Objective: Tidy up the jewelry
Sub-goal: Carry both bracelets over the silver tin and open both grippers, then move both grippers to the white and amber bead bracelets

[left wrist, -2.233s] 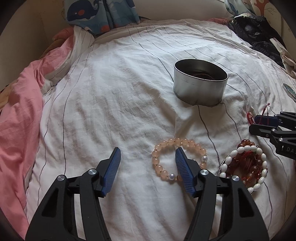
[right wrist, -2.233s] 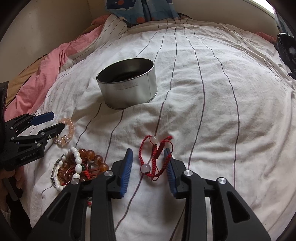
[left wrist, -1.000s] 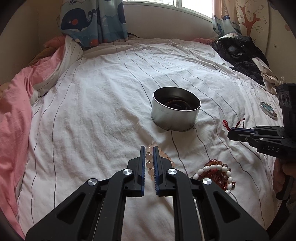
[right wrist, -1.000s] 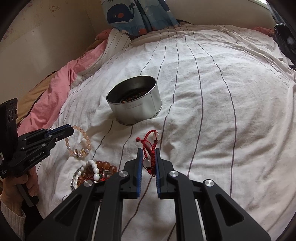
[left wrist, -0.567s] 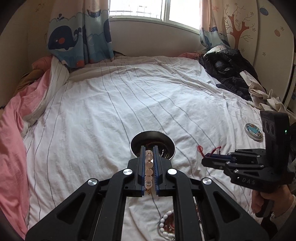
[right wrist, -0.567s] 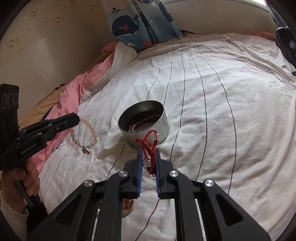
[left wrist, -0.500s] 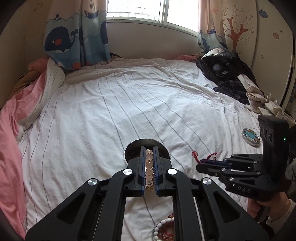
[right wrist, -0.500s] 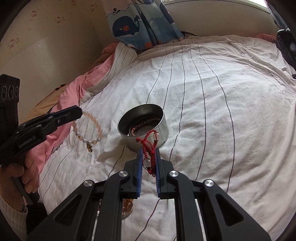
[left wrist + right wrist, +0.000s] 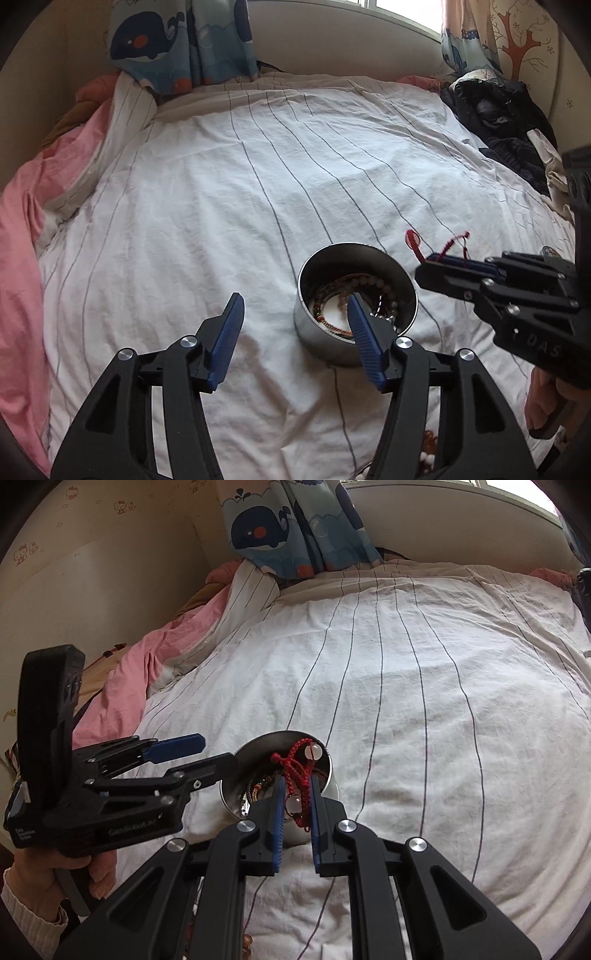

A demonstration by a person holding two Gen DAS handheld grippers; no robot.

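Red cord bracelet (image 9: 295, 775): hanging pinched between the right gripper's (image 9: 296, 805) pads, dangling just over the tin's near rim.
Tin (image 9: 356, 302): sitting mid-bed on the striped sheet (image 9: 258, 192), beads already lying inside.
Left gripper (image 9: 295, 332): jaws spreading, nothing between them, right finger overlapping the tin.
Key relation: tin lying directly ahead and below the right gripper; cord's long axis hanging down.

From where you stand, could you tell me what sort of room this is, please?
Most likely a child's bedroom: a bed under a striped white sheet, whale-print curtains below a window, and cartoon cat stickers on the wall.
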